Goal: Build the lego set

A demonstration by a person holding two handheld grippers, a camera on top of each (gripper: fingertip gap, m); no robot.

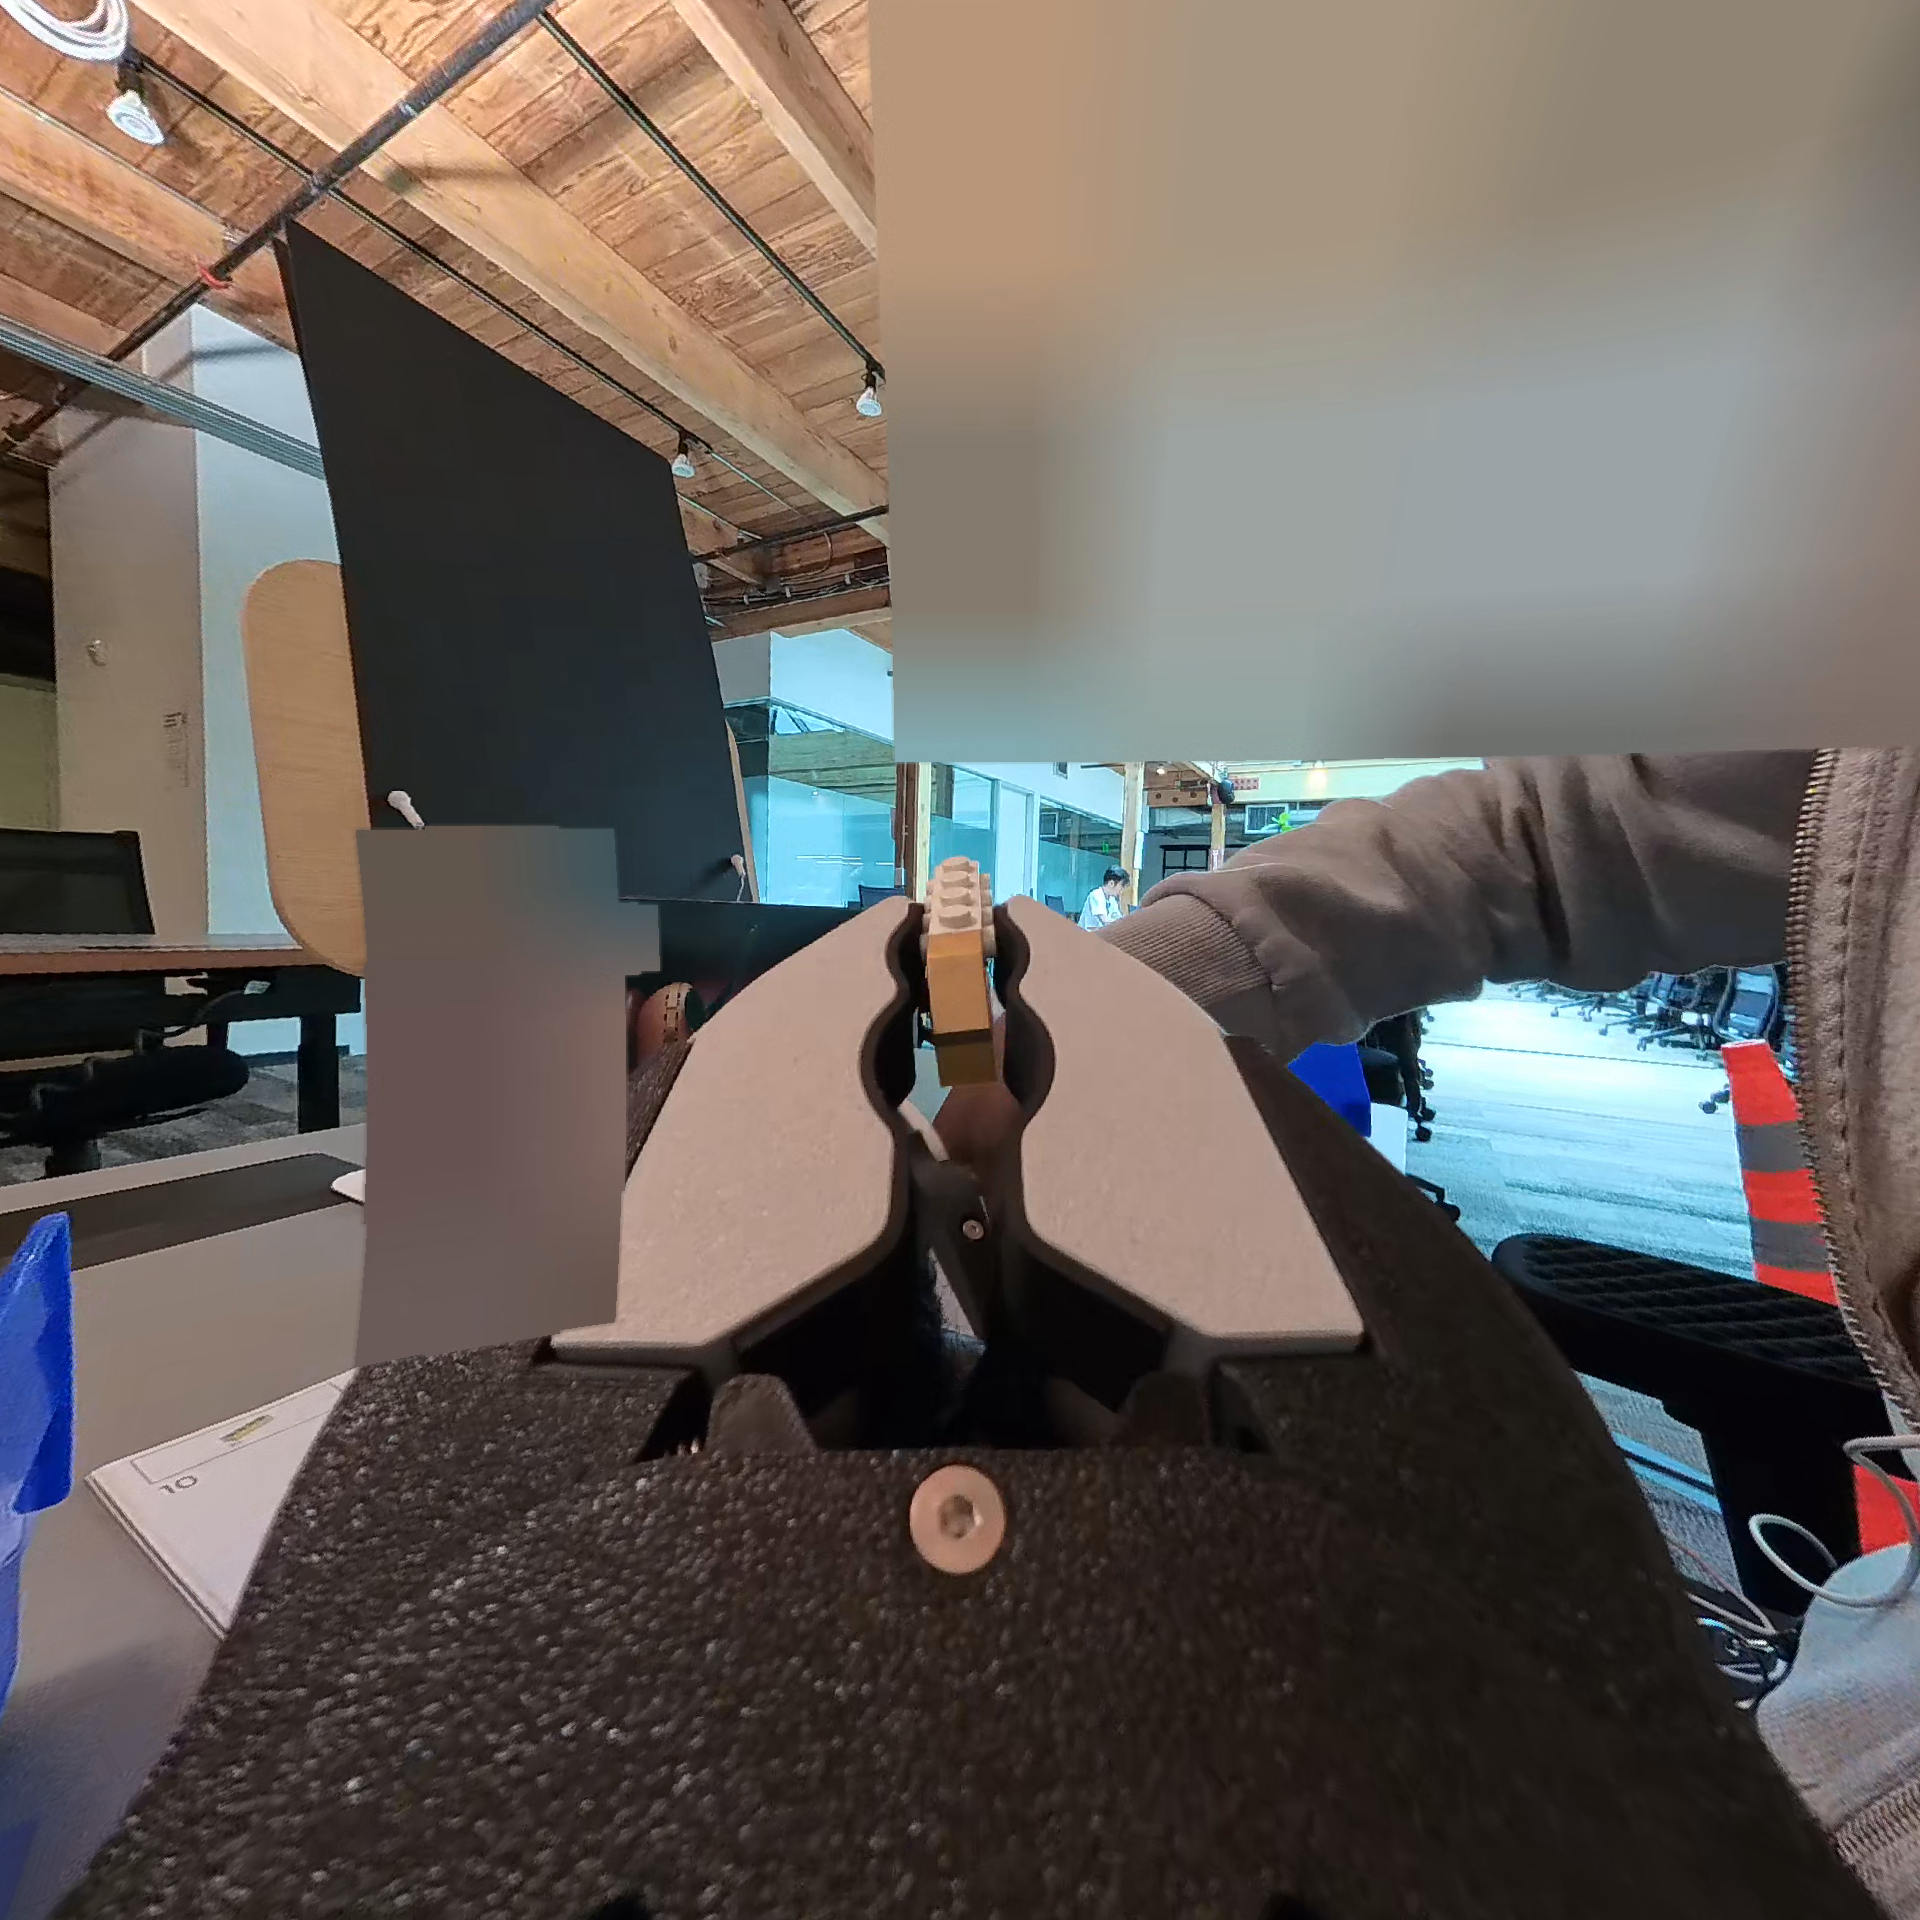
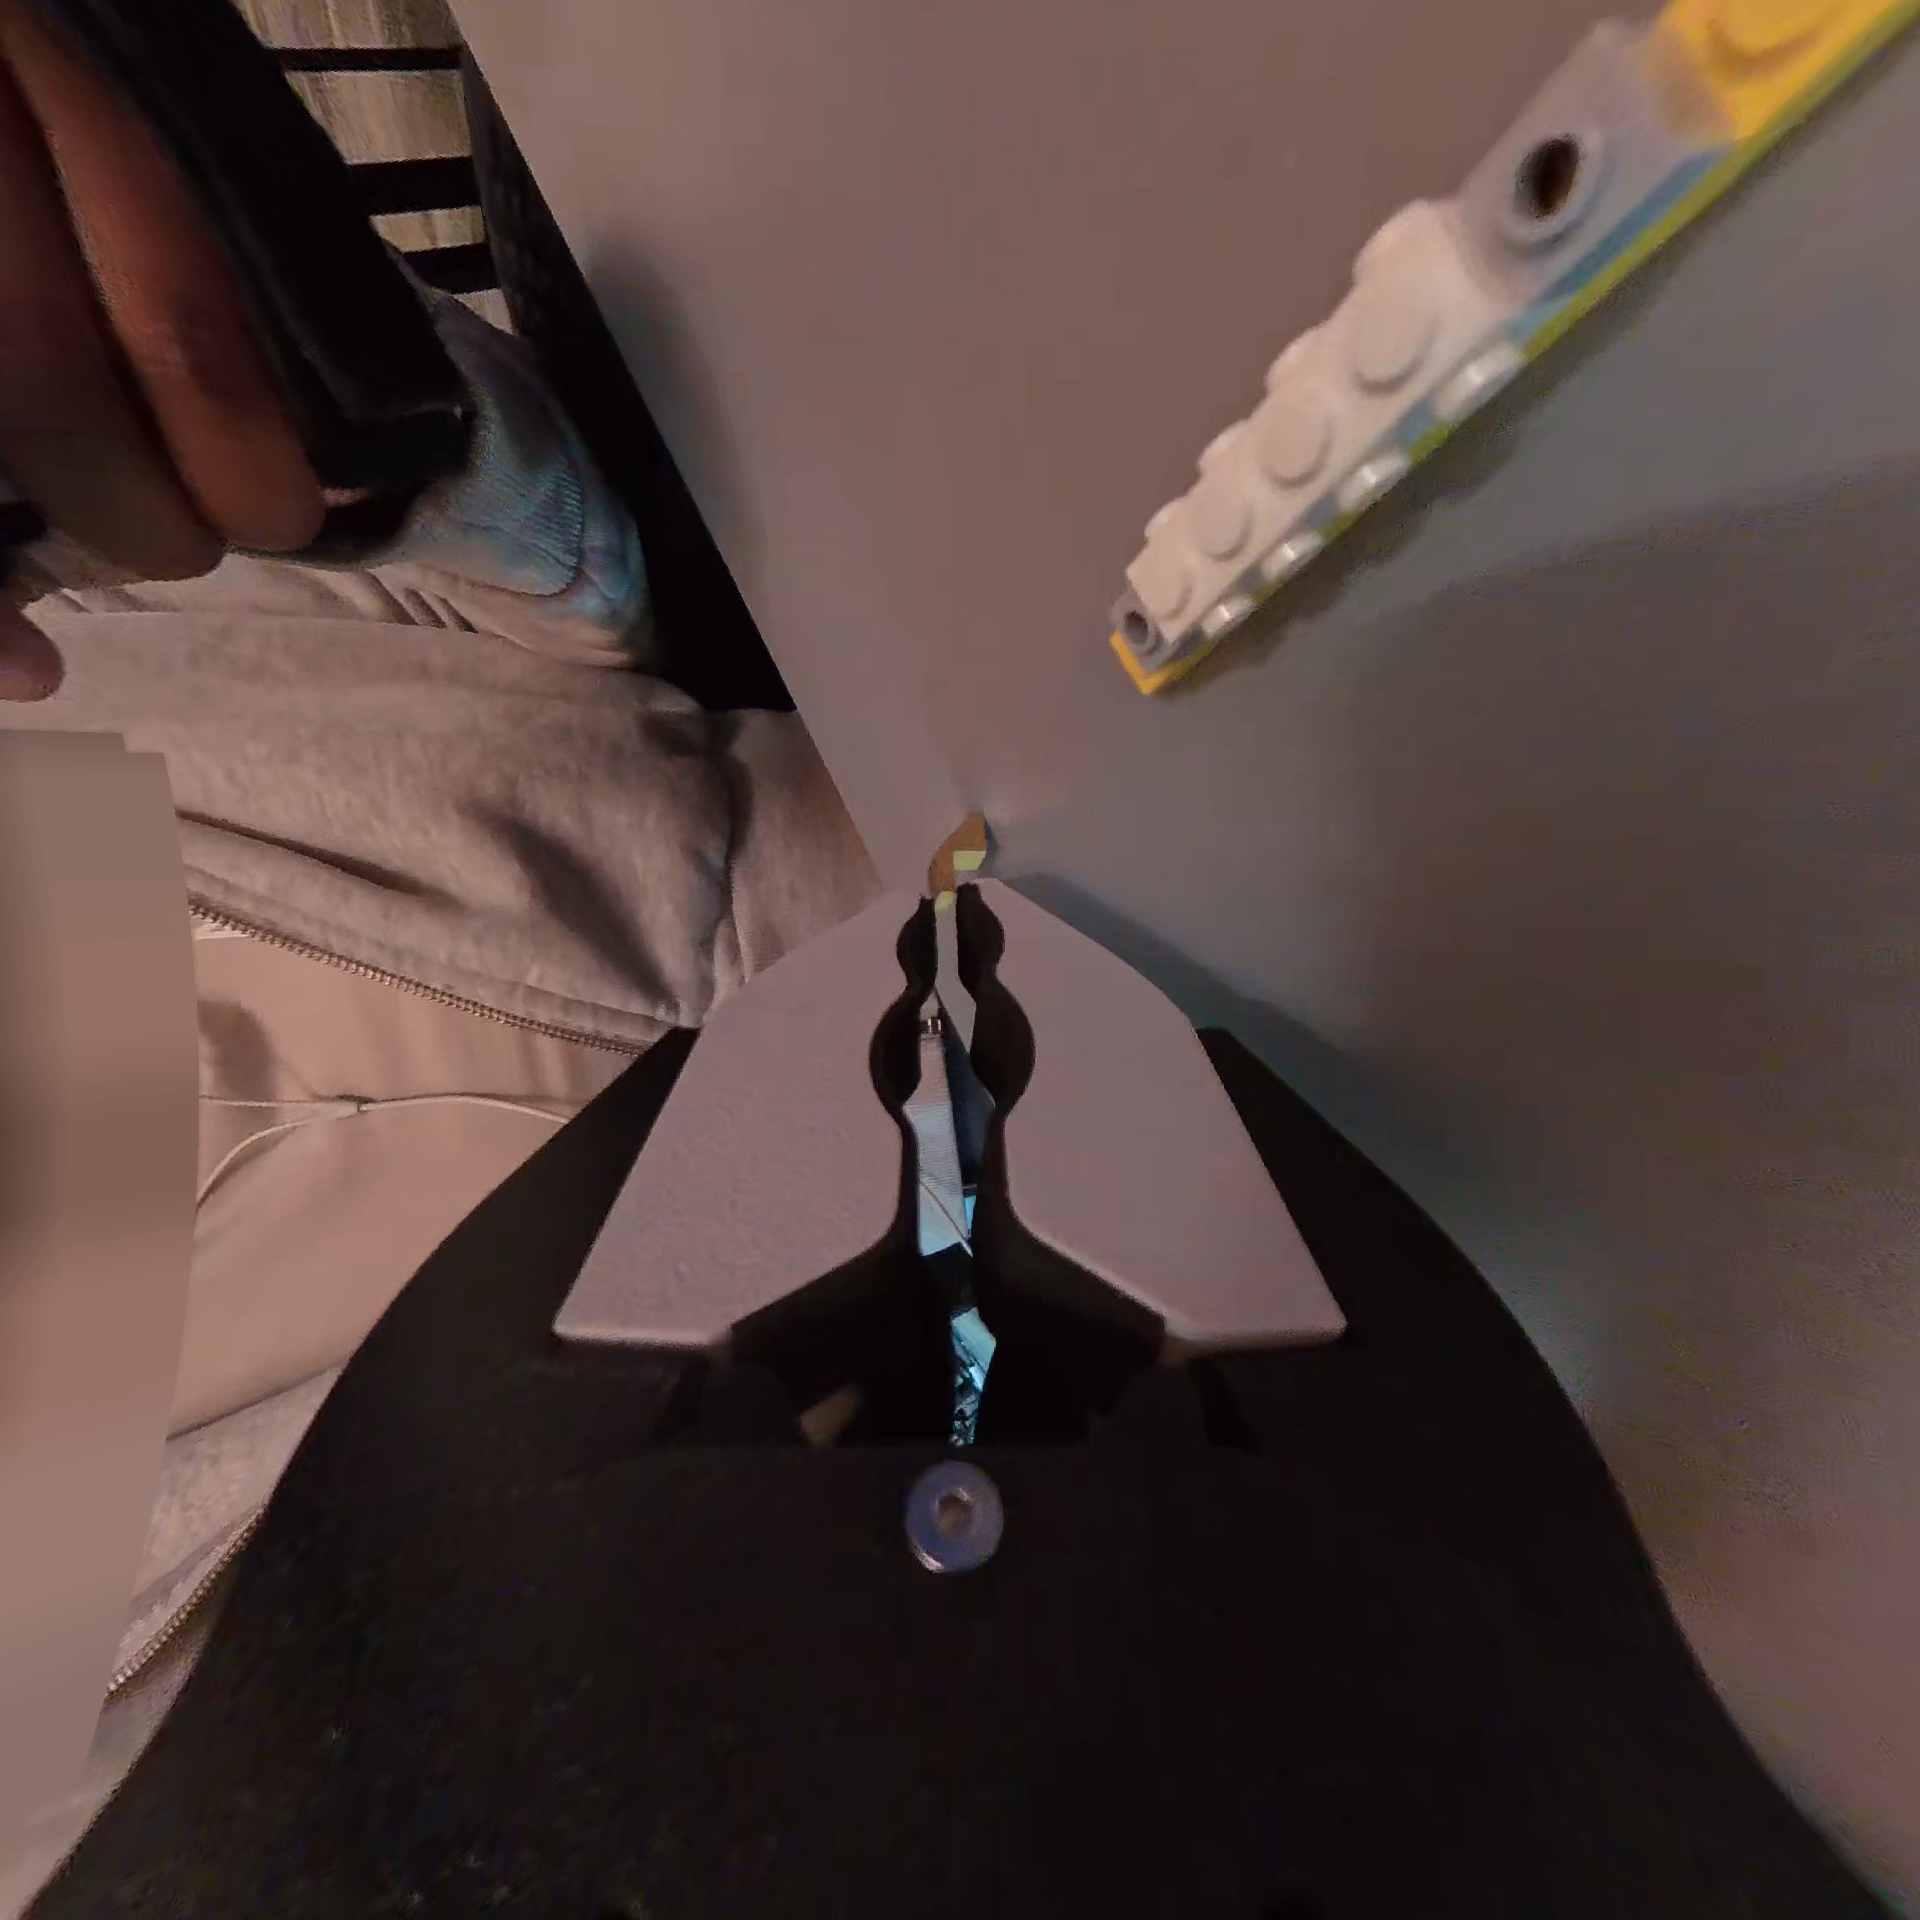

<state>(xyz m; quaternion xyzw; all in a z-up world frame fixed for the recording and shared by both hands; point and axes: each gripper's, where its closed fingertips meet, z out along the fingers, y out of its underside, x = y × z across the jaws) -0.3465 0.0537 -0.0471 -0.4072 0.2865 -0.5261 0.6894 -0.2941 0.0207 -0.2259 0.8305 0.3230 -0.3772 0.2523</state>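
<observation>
Stretching across the upper right of the right wrist view, the long lego assembly (image 2: 1382, 405) lies on the grey tabletop (image 2: 1558, 935) — a pale grey studded strip with a round hole near one end, over light blue and yellow-green layers, a yellow brick at its far end. The left gripper (image 1: 959, 940) is raised off the tabletop, clamped on a smaller piece (image 1: 958, 982): a tan block topped by a grey studded plate. The right gripper (image 2: 948, 899) pinches a tiny tan-and-yellow piece (image 2: 961, 850) at its tips — low against the tabletop.

Wooden beam ceiling (image 1: 540, 208) with track spotlights (image 1: 133, 112) — a black panel (image 1: 520, 582), desk (image 1: 156, 951), office chairs (image 1: 1662, 1003) beyond.
</observation>
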